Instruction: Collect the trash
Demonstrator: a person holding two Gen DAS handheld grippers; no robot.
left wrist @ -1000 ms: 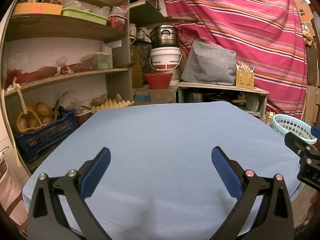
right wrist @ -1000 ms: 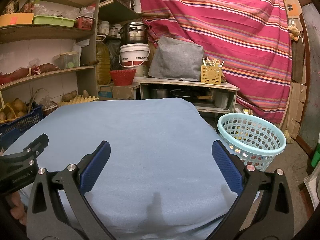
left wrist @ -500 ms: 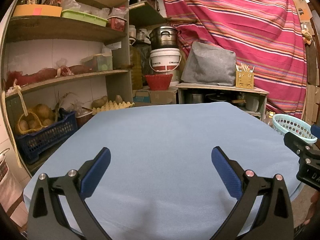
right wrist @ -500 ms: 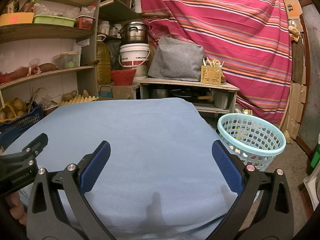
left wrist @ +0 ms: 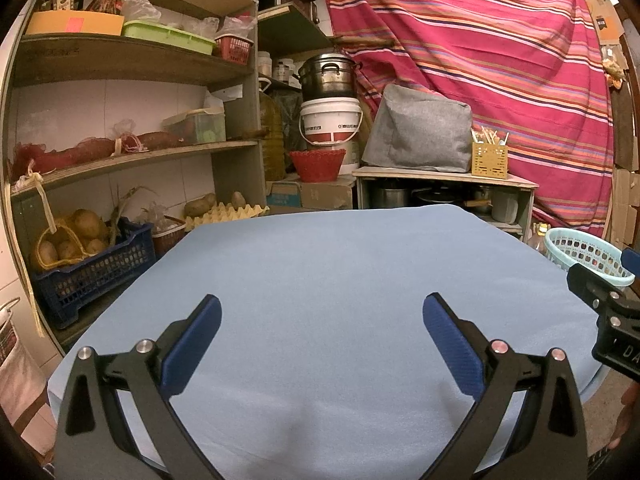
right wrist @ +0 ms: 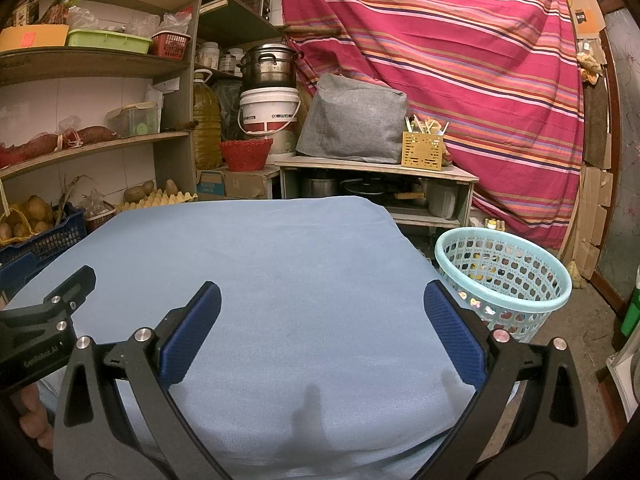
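Both the left claw (left wrist: 320, 328) and right claw (right wrist: 322, 326) hang released and empty over the cleared blue bench (right wrist: 280, 264), the trash apparently all in the basket (right wrist: 504, 280).

Pale turquoise perforated laundry-style basket (right wrist: 505, 280) stands upright on the floor, ahead and right of my right jaws, just beside the table's right edge. Small colourful bits show through its holes; contents unclear. From my left jaws it sits far right (left wrist: 584, 254).
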